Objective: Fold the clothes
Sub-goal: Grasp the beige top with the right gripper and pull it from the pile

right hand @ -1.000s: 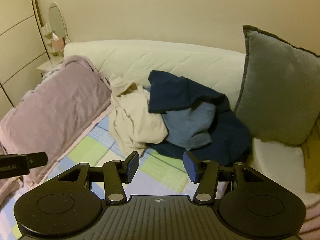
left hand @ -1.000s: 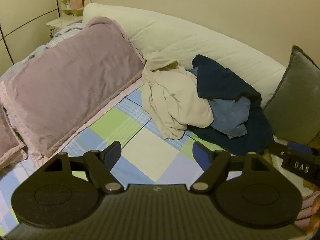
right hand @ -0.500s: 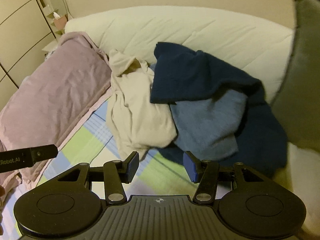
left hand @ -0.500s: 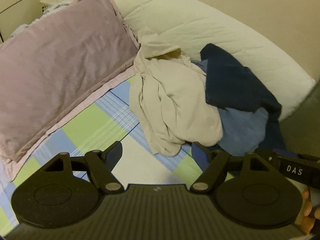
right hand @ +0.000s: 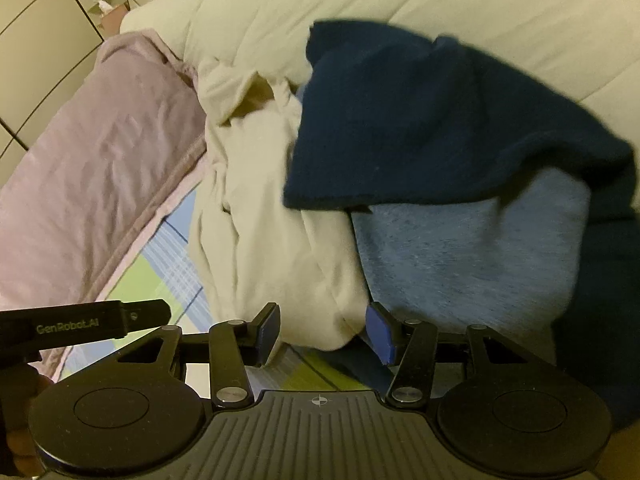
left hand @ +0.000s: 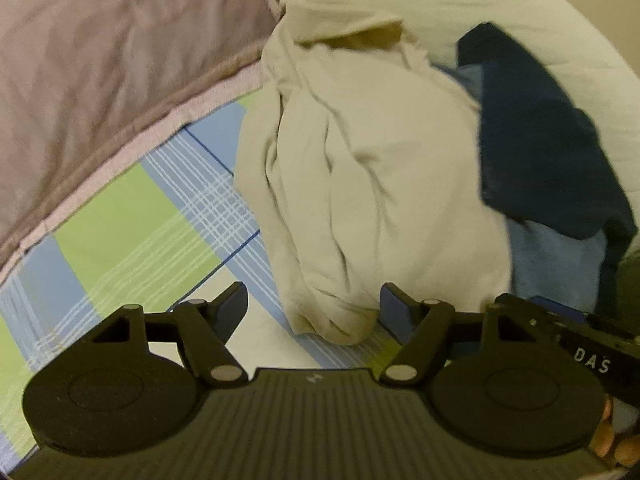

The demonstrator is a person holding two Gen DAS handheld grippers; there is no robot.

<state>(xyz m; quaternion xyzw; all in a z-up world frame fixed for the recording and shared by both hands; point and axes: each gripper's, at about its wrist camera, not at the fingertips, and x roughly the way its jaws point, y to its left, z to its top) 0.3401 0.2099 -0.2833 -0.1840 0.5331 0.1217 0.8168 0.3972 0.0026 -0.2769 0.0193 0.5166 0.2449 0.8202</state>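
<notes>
We see the bed [left hand: 132, 216] with its checked sheet, a mauve pillow [left hand: 100, 60] along one side. On it lies a crumpled heap: a cream garment [left hand: 372, 184] beside a navy garment [right hand: 432, 120] draped over a light blue one [right hand: 460, 256]. Our left tongs [left hand: 312, 308] and right tongs [right hand: 324, 330] gape wide, empty, with the cream garment's lower edge between their fingers.

– Where are the clothes?
– A crumpled cream garment [left hand: 360, 184] lies heaped on the checked bedsheet [left hand: 132, 224].
– And beside it?
– A navy garment [right hand: 432, 120] drapes over a lighter blue one [right hand: 460, 256].
</notes>
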